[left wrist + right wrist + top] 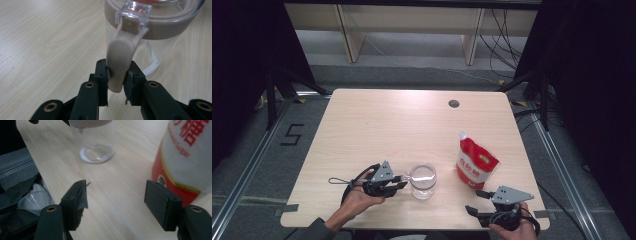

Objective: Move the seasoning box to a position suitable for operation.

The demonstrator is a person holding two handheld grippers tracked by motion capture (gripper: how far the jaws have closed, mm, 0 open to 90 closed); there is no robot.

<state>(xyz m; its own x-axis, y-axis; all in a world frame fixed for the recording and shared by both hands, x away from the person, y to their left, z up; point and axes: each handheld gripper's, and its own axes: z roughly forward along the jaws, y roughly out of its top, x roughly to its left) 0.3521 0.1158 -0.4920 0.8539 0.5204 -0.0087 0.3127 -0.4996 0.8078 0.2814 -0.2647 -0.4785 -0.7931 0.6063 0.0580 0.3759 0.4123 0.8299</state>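
Observation:
A clear jar (423, 181) with a beige-rimmed lid stands near the table's front edge. My left gripper (400, 181) is at the jar's left side. In the left gripper view it (117, 75) is shut on the beige lid tab (120, 55) that hangs down from the jar (160, 32). A red and white sugar bag (476, 164) stands upright to the right of the jar. My right gripper (477, 201) is open just in front of the bag. In the right gripper view its jaws (117, 202) stand wide apart over bare wood, the bag (185, 157) just beyond the right jaw and the jar (96, 142) farther off.
The wooden table (402, 125) has a dark round grommet (454, 103) at its back right. Beyond the table's edge in the right gripper view, a clear plastic funnel-like piece (35, 200) lies on dark fabric. Black curtains and floor rails flank the table.

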